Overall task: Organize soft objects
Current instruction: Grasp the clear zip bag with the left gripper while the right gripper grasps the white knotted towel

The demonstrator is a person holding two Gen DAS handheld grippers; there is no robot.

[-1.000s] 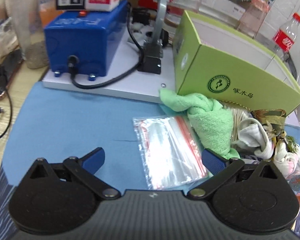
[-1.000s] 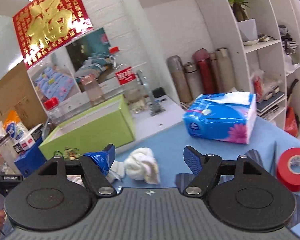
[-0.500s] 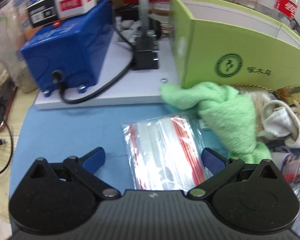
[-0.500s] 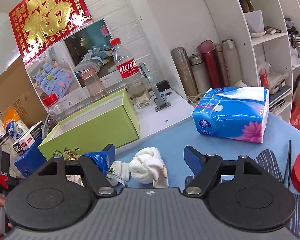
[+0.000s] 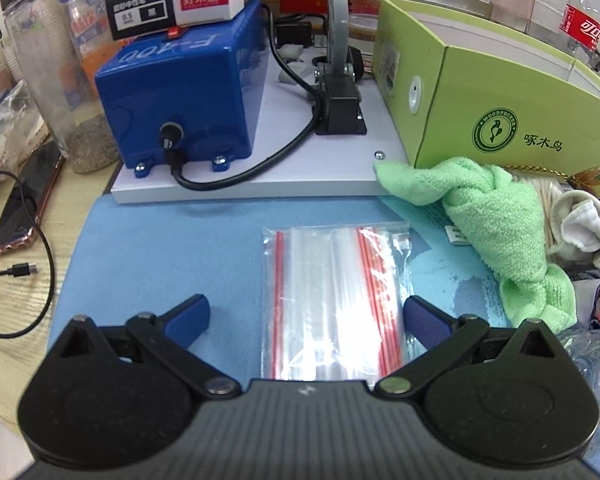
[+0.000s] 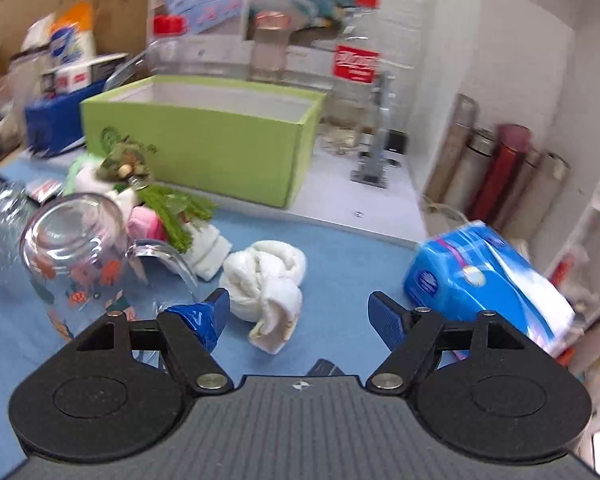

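L gripper (image 5: 306, 312) is wide open, nothing held, hovering low over the pack of red-striped zip bags (image 5: 334, 300) lying flat on the blue mat (image 5: 160, 248); the pack sits between the fingers but toward the R fingertip, no contact visible. R gripper (image 6: 298, 308) is also open and empty, with the knotted white cloth (image 6: 268, 280) just ahead, nearer its L finger, not touching. Soft stuff is bunched along the front of the green box (image 5: 500, 92): green towel (image 5: 496, 216) with one corner up on the white base plate (image 5: 260, 176), white sock bundle (image 5: 584, 224) right beside it, and in the R view a pink cloth (image 6: 142, 224) plus green plant-like bits tangled behind an overturned glass (image 6: 72, 248). My read: box is the likely drop target and its top is open, and the white cloth looks like the next pick for R. Doing it well IMO: centre R over the knot, not the loose tail, come down w/ fingers straddling the bulk, close firm since cloth compresses, lift straight up before swinging over the box wall. Keep the L finger of R clear of the glass, which is near it and could roll. R view is motion-blurred, so let it settle before committing. Tissue pack (image 6: 488, 276) on the R is well apart, no issue. For L: zip bags are thin and slick, so a flat pinch will prob slip; if they need moving, grab an edge. Otherwise shift L right to the green towel and grip the thick middle fold, clear of the base plate edge and black cable (image 5: 236, 176).
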